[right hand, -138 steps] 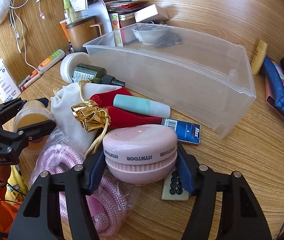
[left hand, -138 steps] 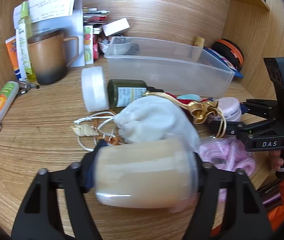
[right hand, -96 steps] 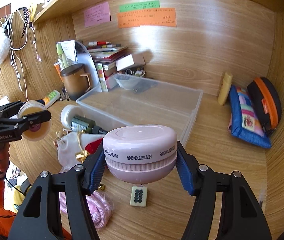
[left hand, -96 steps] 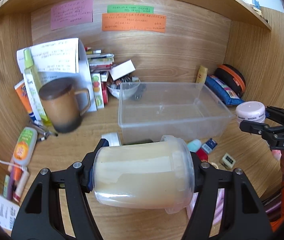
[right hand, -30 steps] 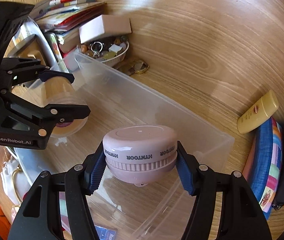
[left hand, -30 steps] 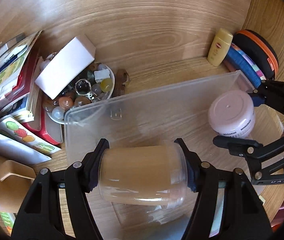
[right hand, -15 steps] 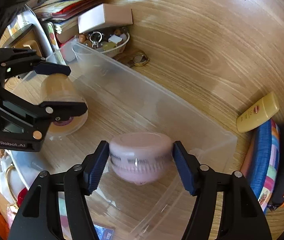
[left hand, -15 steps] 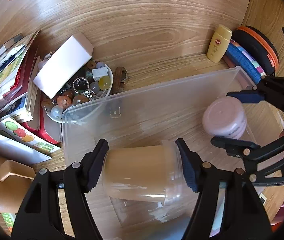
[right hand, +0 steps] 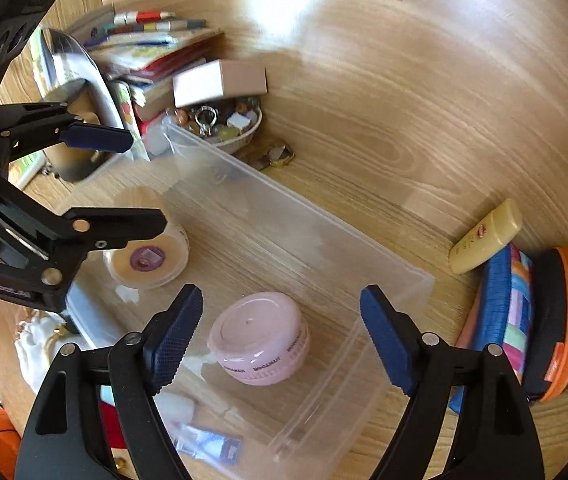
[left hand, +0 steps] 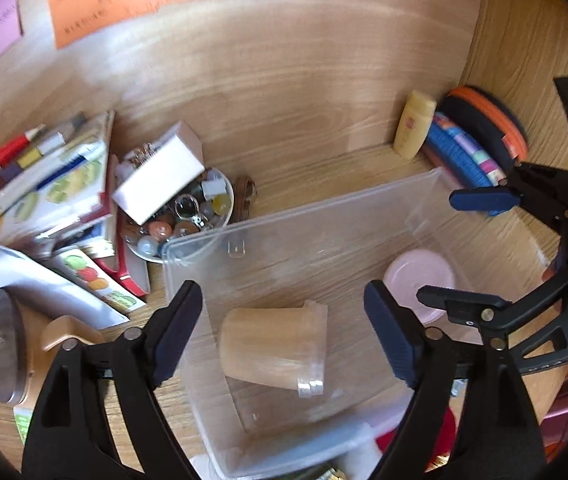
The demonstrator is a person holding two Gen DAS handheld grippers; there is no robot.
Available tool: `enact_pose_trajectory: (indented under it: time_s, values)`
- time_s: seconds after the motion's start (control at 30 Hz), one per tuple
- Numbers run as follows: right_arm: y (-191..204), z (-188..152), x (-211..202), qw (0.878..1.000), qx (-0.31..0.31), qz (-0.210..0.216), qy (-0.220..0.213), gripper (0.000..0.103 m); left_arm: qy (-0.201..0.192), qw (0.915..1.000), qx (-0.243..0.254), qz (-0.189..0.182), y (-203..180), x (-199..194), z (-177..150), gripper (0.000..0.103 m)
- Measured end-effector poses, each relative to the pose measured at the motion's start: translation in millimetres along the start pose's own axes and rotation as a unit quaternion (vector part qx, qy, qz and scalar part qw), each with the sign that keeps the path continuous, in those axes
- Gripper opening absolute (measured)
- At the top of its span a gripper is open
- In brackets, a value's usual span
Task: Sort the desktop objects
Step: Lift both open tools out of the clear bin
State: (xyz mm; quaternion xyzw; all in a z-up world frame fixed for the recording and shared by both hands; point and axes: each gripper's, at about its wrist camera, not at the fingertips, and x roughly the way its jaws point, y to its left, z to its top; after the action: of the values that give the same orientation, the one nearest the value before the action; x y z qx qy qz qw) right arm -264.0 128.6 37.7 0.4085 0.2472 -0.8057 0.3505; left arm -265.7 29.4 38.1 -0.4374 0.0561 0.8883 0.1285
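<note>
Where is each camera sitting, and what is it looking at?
Left wrist view: sits on the left gripper, looking down at the beige jar lying in the clear bin; its opening fingers show, plus the right gripper.
Right wrist view: sits on the right gripper, looking down at the pink jar; its opening fingers show, plus the left gripper.
Both share the bin, both jars, the yellow bottle.

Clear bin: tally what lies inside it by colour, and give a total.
Inside the clear bin:
Pink: 1, the round pink case
Beige: 1, the beige jar, lying on its side
Total: 2
Both grippers' jaws are opening above them, pressing on neither.
</note>
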Motion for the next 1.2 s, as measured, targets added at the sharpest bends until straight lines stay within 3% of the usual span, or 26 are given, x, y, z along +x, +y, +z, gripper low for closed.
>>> enact_pose_trajectory:
  time_s: [0.2, 0.5, 0.9, 1.2]
  values:
    - [0, -5, -30, 0.999, 0.010, -0.004, -0.032, 0.080, -0.044, 0.9989, -0.003, 0.018, 1, -42, -7, 0.092]
    - [3, -24, -78, 0.996, 0.018, -0.030, -0.082, 0.084, -0.080, 0.9957, -0.012, 0.045, 6, -82, -33, 0.097]
    - [26, -69, -98, 0.993, 0.013, -0.059, -0.104, 0.085, -0.054, 0.9948, -0.033, 0.079, 22, -92, -96, 0.097]
    - [34, -117, -87, 0.994, 0.042, -0.055, -0.090, 0.085, -0.018, 0.9950, -0.085, 0.049, 34, -79, -135, 0.097]
